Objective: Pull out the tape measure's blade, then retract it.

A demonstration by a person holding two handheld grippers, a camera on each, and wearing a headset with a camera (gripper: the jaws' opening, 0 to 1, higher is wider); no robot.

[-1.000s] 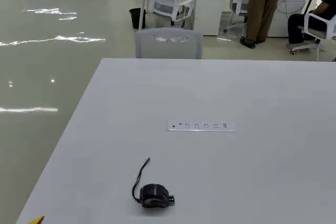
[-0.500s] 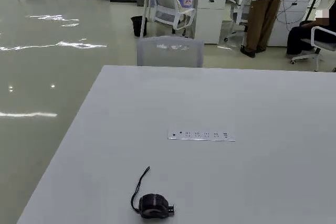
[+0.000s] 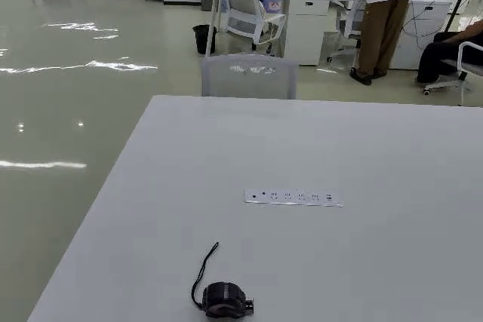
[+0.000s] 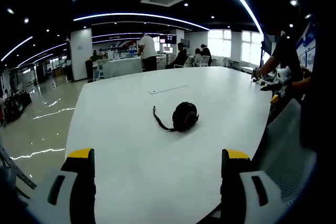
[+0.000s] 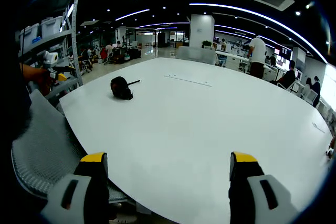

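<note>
- Head view: black tape measure [image 3: 226, 300] at 6 o'clock on the white bench [image 3: 317, 141], flat on its side, blade not drawn out. Black strap [image 3: 202, 268] curling off it toward 11 o'clock. Power strip [image 3: 293, 198] set flush in the bench top at 12 o'clock from the tape measure, well apart. Far chair [image 3: 249, 75] in grey mesh pushed up to the far bench edge. Standing person [image 3: 381, 13] at another desk at 1 o'clock.
- Left gripper view: left tongs [image 4: 158, 153] spread wide, nothing between the yellow-tipped jaws, facing across the bench [image 4: 126, 124]. Tape measure [image 4: 185, 115] ahead at 12 to 1 o'clock, well apart from both jaws, strap [image 4: 160, 120] trailing toward 9 o'clock. Power strip [image 4: 168, 88] further on at 12 o'clock. Near chair [image 4: 286, 150], mesh-backed, at 4 o'clock by the bench edge.
- Right gripper view: right tongs [image 5: 170, 157] spread wide too, pinching nothing, facing across the bench [image 5: 210, 119]. Tape measure [image 5: 121, 87] at 10 o'clock, well apart from the jaws, near the bench edge, strap [image 5: 134, 82] pointing toward 2 o'clock. Power strip [image 5: 188, 80] at 12 o'clock. Near chair [image 5: 42, 148] at 8 o'clock.
</note>
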